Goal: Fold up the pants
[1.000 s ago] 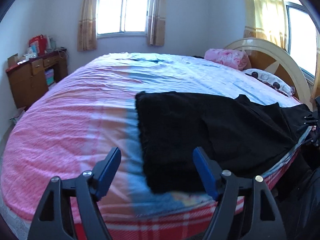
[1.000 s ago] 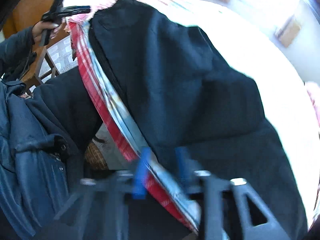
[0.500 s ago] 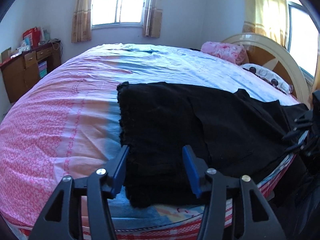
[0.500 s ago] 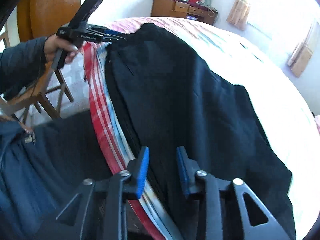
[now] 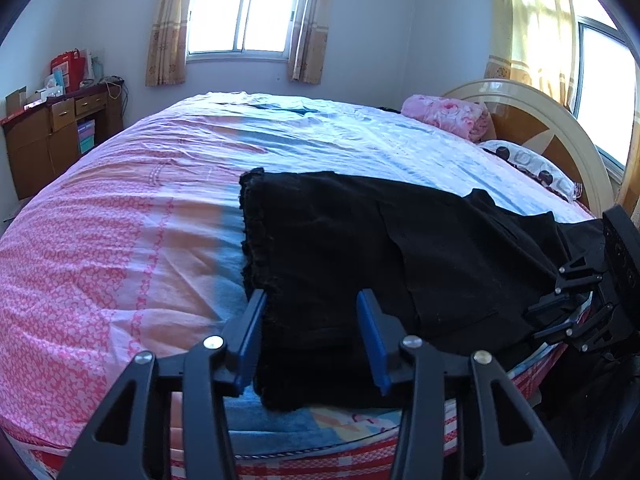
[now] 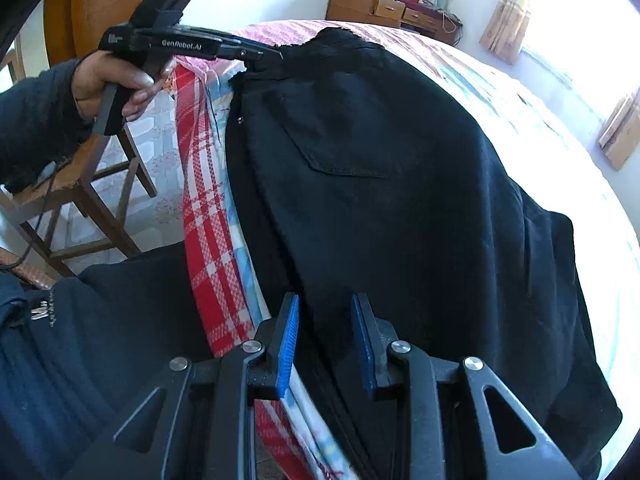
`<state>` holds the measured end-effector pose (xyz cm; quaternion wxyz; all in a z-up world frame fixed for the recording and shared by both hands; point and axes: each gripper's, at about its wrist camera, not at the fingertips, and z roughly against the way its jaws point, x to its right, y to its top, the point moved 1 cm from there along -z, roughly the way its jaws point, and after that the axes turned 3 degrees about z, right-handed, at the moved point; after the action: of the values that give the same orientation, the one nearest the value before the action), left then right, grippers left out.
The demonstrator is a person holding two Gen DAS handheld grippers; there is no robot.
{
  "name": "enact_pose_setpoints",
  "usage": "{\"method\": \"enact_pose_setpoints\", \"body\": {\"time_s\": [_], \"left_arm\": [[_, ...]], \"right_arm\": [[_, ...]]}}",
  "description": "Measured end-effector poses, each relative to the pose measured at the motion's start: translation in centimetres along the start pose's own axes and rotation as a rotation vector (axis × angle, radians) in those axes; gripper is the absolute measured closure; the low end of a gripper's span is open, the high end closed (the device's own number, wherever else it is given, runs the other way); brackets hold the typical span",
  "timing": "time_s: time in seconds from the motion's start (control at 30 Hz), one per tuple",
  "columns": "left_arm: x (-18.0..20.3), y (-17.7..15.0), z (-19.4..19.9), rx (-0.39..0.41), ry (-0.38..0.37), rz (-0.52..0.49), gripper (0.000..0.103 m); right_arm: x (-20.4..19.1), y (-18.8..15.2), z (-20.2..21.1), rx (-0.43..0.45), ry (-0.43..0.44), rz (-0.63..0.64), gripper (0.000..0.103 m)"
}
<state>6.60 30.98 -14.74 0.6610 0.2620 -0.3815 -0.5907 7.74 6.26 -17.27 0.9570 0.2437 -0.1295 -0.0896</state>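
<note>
From the left wrist view, we see the black pants [image 5: 360, 264] lying spread on the near part of the bed [image 5: 120, 248], close to its edge. The left gripper [image 5: 310, 332] has its blue fingers apart, one on each side of the near corner of the pants; the cloth lies between them and they are not closed on it. At the right edge of this view we see the right gripper [image 5: 560, 300] at the other end of the pants, but here we cannot tell how far it is open. A wooden desk [image 5: 60, 128] stands by the wall, and a pink pillow [image 5: 448, 116] lies near the headboard.

From the right wrist view, the right gripper [image 6: 324, 340] has its fingers also apart, with the edge of the pants [image 6: 380, 184] between them, over the side of the bed [image 6: 204, 200]. A hand [image 6: 116, 84] holds the left gripper [image 6: 272, 55] at the far corner of the pants; from here we cannot tell its opening. A wooden chair [image 6: 84, 200] stands beside the bed.
</note>
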Motion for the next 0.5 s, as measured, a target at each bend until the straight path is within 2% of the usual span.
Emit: {"method": "enact_pose_setpoints", "body": {"time_s": [0.07,0.1,0.2,0.37,0.5], "left_arm": [[-0.1,0.0,0.0,0.002,0.01,0.003,0.067],[-0.3,0.0,0.1,0.001,0.015,0.009,0.073],[-0.7,0.1,0.8,0.005,0.0,0.027,0.085],[-0.7,-0.1,2.0,0.008,-0.012,0.022,0.085],[-0.8,-0.4,2.0,0.012,-0.001,0.033,0.085]], "right_arm": [[0.1,0.2,0.1,0.003,0.015,-0.019,0.1],[0.2,0.3,0.3,0.006,0.015,-0.028,0.102],[-0.1,0.3,1.4,0.026,0.031,-0.022,0.102],[-1.9,0.2,2.8,0.026,0.068,0.021,0.102],[-1.9,-0.8,0.8,-0.025,0.064,0.034,0.102]]}}
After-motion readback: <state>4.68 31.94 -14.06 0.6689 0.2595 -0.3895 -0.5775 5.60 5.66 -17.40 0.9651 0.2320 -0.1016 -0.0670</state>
